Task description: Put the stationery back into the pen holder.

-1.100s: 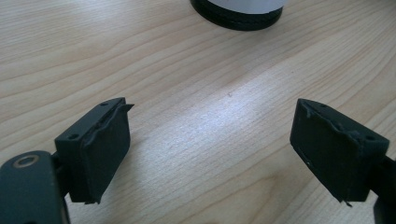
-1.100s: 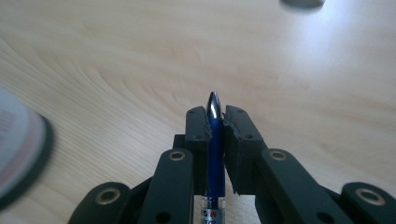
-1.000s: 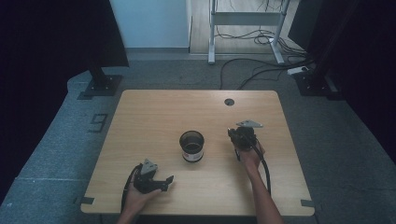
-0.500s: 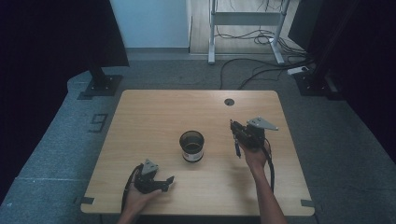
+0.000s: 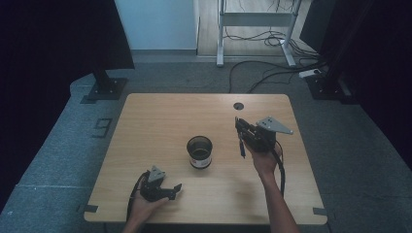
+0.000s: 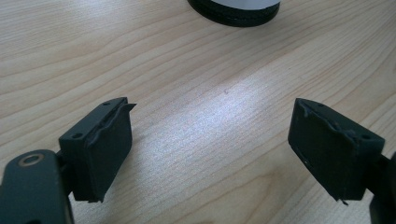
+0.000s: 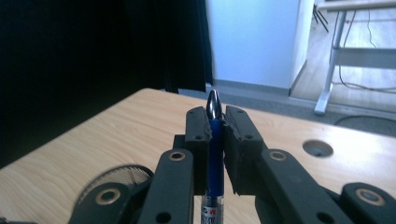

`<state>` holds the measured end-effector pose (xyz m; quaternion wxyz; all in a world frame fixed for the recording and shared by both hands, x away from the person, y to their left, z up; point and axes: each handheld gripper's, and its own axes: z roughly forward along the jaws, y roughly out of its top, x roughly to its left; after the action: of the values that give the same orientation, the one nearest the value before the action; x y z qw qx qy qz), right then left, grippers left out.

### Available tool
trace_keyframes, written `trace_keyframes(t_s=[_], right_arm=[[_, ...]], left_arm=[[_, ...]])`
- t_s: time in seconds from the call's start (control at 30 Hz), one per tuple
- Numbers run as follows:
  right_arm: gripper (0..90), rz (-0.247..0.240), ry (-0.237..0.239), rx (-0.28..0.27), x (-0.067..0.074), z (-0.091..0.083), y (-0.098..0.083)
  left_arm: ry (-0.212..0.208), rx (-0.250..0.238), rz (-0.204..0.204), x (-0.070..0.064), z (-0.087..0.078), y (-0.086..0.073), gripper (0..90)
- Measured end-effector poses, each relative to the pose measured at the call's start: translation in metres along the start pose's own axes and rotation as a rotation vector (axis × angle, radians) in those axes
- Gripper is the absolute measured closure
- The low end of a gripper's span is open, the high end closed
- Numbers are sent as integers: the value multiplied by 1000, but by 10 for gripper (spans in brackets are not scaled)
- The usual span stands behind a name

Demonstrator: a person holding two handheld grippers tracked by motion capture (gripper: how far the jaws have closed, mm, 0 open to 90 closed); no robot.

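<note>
Item: blue pen (image 7: 214, 154), clamped upright between the right gripper (image 5: 241, 138) fingers, above the tabletop (image 5: 160, 121) toward its right edge.
Handling: light, stiff, slick barrel; grip mid-barrel.
Holder: mesh cup (image 5: 199, 151), tabletop centre.
Left gripper (image 5: 171, 190): fingers apart, lately narrowing, nothing between.
Change: right gripper higher than before.

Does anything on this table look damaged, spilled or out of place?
Nothing stands out. The mesh pen cup stands upright on the table, and the right gripper holds a blue pen straight between its pads.
</note>
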<state>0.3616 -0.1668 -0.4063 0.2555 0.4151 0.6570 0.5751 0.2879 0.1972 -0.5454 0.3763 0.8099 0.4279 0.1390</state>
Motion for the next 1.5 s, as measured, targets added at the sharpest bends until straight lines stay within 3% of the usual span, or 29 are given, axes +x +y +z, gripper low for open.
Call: trace_keyframes(t_s=[0.3,0.57,1.0,1.5], right_arm=[[786,-21,38,-52,22,2,23],[786,-40,71,-63,43,19,33],[785,-71,108,-62,68,45,38],[785,-77,128,-47,81,63,34]], left_arm=[[-1,1,5,0,0,0,141],[-5,2,4,0,-1,0,141],[-6,-3,-2,2,-2,0,141],[-8,-1,-4,3,-3,0,141]])
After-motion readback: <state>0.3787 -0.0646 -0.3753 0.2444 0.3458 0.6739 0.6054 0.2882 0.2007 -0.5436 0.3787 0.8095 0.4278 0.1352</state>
